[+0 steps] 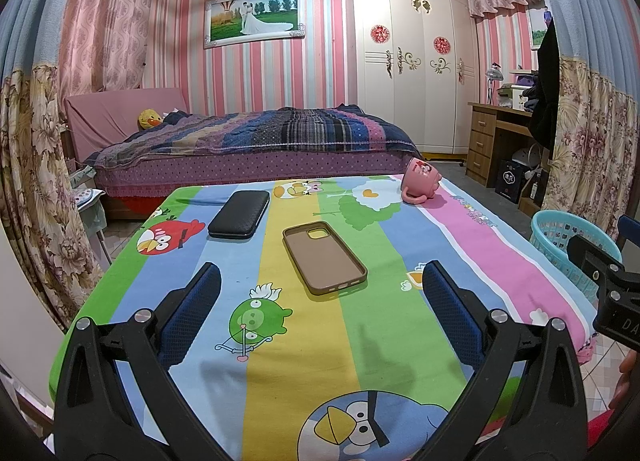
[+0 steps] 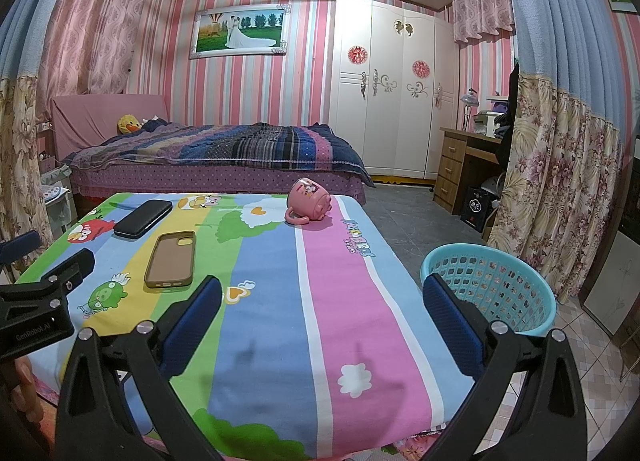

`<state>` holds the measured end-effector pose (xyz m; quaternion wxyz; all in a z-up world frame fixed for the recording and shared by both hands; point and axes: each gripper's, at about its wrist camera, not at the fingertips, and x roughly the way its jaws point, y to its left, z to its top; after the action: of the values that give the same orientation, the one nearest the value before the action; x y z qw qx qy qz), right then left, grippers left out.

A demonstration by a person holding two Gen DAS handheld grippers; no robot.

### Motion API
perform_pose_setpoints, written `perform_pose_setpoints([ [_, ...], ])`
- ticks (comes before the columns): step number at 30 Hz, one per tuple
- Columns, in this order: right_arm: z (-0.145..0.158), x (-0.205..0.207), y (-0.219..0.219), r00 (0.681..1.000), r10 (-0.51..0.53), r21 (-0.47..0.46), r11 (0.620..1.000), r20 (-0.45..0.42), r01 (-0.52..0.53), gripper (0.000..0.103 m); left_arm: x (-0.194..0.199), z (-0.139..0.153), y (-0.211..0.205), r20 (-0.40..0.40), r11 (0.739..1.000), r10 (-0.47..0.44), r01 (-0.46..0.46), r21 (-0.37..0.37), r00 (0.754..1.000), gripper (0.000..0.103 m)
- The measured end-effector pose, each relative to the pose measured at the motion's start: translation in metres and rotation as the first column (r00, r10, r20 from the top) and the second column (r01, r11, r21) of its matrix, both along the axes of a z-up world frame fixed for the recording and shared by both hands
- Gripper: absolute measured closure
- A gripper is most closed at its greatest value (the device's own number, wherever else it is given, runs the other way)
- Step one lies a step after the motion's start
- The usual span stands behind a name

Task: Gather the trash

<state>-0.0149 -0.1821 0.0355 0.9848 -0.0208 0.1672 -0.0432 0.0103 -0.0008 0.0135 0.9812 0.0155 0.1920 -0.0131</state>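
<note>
I have both tools hovering at the near edge of the worktop (image 1: pixel 400 245), and neither carries anything: the left gripper (image 1: pixel 320 293) has its jaws spread wide, and the right gripper (image 2: pixel 322 303) likewise.

Taking the blue basket (image 2: pixel 488 293) off the right edge as my landmark, the pink mug (image 2: pixel 308 203) lies tipped on its side closest to it, toward the far edge, handle resting on the cloth. The brown phone case (image 1: pixel 324 257) lies flat farther from the basket, mid-worktop, hollow side up. The black case (image 1: pixel 239 214) sits farthest from the basket, beyond the phone case.

Which of these counts as trash I can only guess; no wrappers or scraps show.

I judge the phone case light and flexible, its thin walls low against the cloth, so I would pinch across one long rim or slide a finger under an end. The mug looks rigid, probably breakable and prone to roll; I would grip across the body or rim, not the handle. The black case seems stiff and textured, easy to pinch across its width.
</note>
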Motion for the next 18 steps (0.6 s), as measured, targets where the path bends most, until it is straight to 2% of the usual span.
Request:
perform_pose_setpoints([
  [18, 0.0003, 0.0001, 0.0001, 1.0, 0.0, -0.001, 1.0, 0.0, 0.0, 0.005, 0.0002, 0.0006, 0.0, 0.0, 1.0, 0.001, -0.001, 0.001, 1.0, 0.006],
])
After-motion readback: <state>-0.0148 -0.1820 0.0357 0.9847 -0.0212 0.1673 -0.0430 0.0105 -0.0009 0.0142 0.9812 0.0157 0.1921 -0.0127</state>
